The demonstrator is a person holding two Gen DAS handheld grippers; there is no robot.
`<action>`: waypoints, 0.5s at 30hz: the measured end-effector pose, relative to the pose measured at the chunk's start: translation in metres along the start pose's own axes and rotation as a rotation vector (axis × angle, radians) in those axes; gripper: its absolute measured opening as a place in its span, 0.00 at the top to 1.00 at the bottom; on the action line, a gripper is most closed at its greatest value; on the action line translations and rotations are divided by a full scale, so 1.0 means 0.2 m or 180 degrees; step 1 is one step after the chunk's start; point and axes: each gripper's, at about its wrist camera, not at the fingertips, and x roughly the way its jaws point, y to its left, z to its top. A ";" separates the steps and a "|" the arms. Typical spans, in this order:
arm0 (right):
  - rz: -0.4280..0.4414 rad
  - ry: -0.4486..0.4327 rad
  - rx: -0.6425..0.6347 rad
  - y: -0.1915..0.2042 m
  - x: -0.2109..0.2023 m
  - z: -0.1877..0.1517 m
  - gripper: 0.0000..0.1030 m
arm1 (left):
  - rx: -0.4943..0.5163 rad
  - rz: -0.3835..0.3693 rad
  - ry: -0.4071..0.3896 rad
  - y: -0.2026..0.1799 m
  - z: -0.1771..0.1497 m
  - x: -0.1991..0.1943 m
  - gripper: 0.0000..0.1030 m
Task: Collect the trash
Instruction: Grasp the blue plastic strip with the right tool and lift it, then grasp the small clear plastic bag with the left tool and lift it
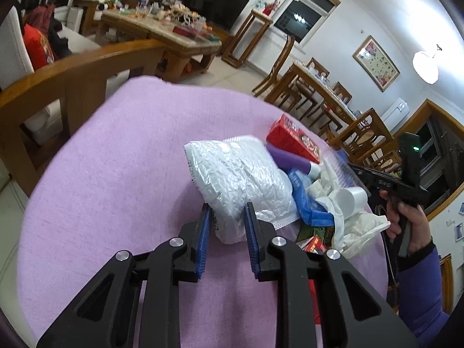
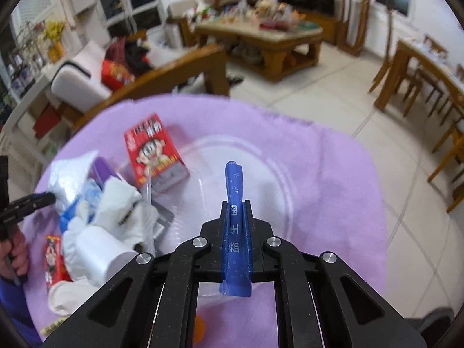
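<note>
My right gripper (image 2: 235,203) is clenched on a blue wrapper (image 2: 234,232), a flat strip whose long axis runs straight away from me along the fingers, its free end poking up past the tips and its near end flaring out behind them. It hangs over a clear plastic lid or tray (image 2: 272,179) lying on the purple cloth (image 2: 333,174); I cannot tell whether the two touch. My left gripper (image 1: 227,217) has its blue pads on either side of the near corner of a crinkled white bag (image 1: 237,179), whose length stretches away from me toward the far left, but I cannot tell whether the pads are actually pinching it. Beyond the bag lies the rest of the pile: blue plastic film (image 1: 307,203), crumpled white paper (image 1: 351,223), a white cup (image 1: 352,198) on its side, a purple tube (image 1: 290,159) and a red carton (image 1: 293,139) farthest off. I see no bin, so I judge the collecting barely begun, with nearly everything left.
</note>
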 end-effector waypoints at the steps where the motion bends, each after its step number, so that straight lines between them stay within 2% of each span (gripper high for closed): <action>1: 0.0007 -0.0102 0.0050 0.00 -0.04 0.00 0.91 | 0.0026 0.0025 -0.0039 -0.01 0.00 -0.01 0.78; 7: 0.0217 -0.0823 0.0357 0.02 -0.41 -0.09 0.91 | 0.0111 0.0075 -0.0254 -0.08 -0.01 -0.11 0.79; 11: 0.0511 -0.1032 0.0447 0.04 -0.59 -0.19 0.91 | 0.0221 0.0110 -0.0419 -0.16 0.00 -0.22 0.80; 15: 0.0768 -0.1157 0.0533 0.03 -0.73 -0.30 0.91 | 0.0360 0.0214 -0.0425 -0.24 0.00 -0.26 0.80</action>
